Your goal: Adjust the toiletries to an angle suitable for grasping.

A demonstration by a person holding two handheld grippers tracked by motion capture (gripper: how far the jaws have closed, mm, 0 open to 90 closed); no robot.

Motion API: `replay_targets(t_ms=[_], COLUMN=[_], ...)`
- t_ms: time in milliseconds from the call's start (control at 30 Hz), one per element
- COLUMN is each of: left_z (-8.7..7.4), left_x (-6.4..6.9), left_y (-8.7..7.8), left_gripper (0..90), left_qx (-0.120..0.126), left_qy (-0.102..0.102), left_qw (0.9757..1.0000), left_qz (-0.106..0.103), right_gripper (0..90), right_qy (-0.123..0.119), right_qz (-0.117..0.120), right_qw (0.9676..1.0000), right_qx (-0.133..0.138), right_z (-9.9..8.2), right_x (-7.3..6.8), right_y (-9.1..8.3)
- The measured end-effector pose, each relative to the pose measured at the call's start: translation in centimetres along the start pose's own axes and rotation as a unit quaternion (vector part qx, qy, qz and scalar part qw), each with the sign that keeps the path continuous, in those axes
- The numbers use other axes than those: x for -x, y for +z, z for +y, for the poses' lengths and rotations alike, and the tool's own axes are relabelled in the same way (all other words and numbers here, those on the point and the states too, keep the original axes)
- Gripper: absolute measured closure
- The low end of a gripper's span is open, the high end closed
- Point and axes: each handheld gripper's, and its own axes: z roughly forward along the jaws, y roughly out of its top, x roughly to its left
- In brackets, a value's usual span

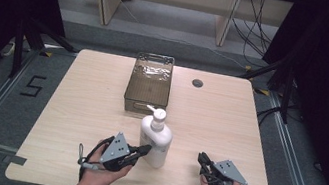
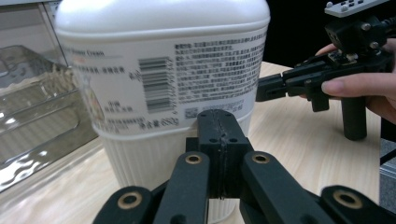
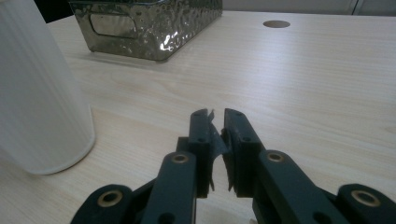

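A white pump bottle (image 1: 155,138) with a printed label stands upright near the middle front of the table. My left gripper (image 1: 145,148) is shut with nothing in it, its tips right at the bottle's lower left side. Seen along the left gripper (image 2: 219,122), the jaws are pressed together just before the bottle (image 2: 163,70). My right gripper (image 1: 202,157) rests to the right of the bottle, apart from it. In its own view the right gripper (image 3: 215,115) is shut with only a hairline gap and holds nothing; the bottle (image 3: 42,102) stands at its left.
A dark see-through bin (image 1: 149,83) lies behind the bottle, lengthwise towards the table's far edge. A round cable hole (image 1: 197,83) sits right of the bin. The wooden table (image 1: 83,109) has bare room on both sides. Shelving legs and cables are beyond.
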Motion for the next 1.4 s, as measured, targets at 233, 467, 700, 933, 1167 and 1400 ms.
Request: replay_targets(t_ms=[233, 467, 700, 933, 1167, 1400], left_z=[1.0, 1.6, 1.3, 1.2, 3.2, 4.8], left_x=[0.2, 0.5, 0.8, 0.3, 1.5, 1.3], left_y=[2.2, 2.8, 0.5, -1.9, -1.9, -0.7], left_gripper=[89.4, 88.0, 70.2, 46.2, 31.3, 31.7], left_qx=[0.000, 0.007, 0.030, 0.069, 0.109, 0.106], left_qy=[0.012, 0.018, 0.037, 0.017, 0.015, 0.004], left_qw=[0.9999, 0.9998, 0.9985, 0.9949, 0.9867, 0.9853], left_qz=[-0.001, 0.004, 0.026, 0.071, 0.120, 0.134], right_gripper=[81.2, 79.7, 65.2, 58.0, 54.3, 51.7], right_qy=[0.007, 0.003, -0.006, 0.029, 0.019, 0.029], right_qz=[0.002, 0.003, -0.011, -0.017, -0.025, -0.014], right_qw=[1.0000, 1.0000, 0.9999, 0.9995, 0.9994, 0.9993], right_qx=[-0.002, 0.001, 0.009, 0.001, 0.010, 0.019], right_z=[0.0, 0.0, -0.1, 0.0, -0.1, -0.1], right_x=[-0.1, 0.0, -0.1, -0.2, 0.1, 0.4], right_y=[0.0, 0.0, 0.0, 0.0, -0.2, -0.3])
